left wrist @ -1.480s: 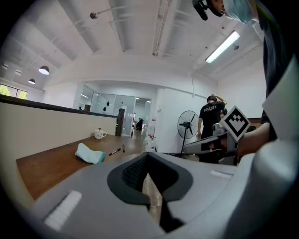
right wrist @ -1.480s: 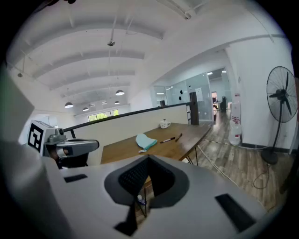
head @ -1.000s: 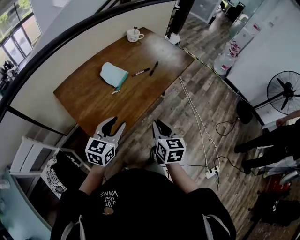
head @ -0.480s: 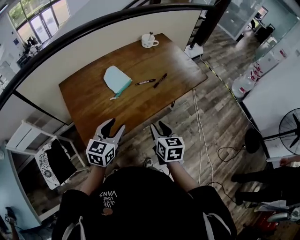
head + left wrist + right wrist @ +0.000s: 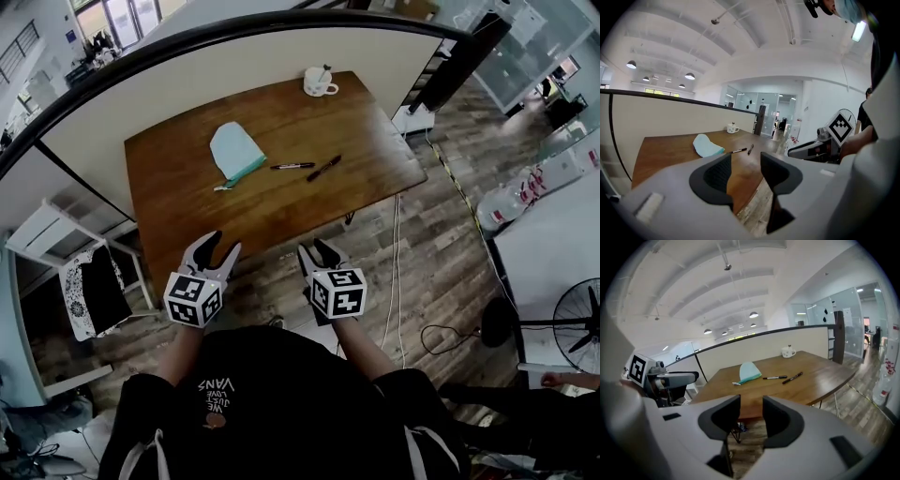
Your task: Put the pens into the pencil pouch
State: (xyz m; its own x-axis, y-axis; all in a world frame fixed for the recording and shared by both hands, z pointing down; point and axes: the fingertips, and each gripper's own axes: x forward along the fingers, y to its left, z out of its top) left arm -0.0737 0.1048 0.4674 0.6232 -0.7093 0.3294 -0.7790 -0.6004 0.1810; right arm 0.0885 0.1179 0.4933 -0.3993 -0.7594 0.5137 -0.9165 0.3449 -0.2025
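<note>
At the lower left of centre in the head view we hold the left gripper [image 5: 220,246] off the near edge of the table [image 5: 178,220], over the floor. It is released: its own view shows the jaws standing wide apart with nothing between them, and they have just been opening.

Further up the frame, left of centre on the tabletop, lies the pale blue pencil pouch [image 5: 232,150], flat, with a teal zip strip along its lower edge. We cannot tell whether the zip is undone.

Just to the right of the pouch, and apart from it, lies the first pen [image 5: 292,166], nearly level in the frame. A little further right lies the second pen [image 5: 324,168], slanted up to the right. The two pens are near each other but not touching.

The right gripper [image 5: 315,249] sits low in the frame right of centre, also short of the table edge and well apart from the pens. It too is released, its jaws parted on nothing and just opened.

At the top, right of centre, a white mug [image 5: 319,82] stands at the far edge of the table.

We judge the task as not yet begun: both pens are outside the pouch, and neither gripper has reached the table. What is left is the approach, opening or steadying the pouch, and placing each pen inside.
</note>
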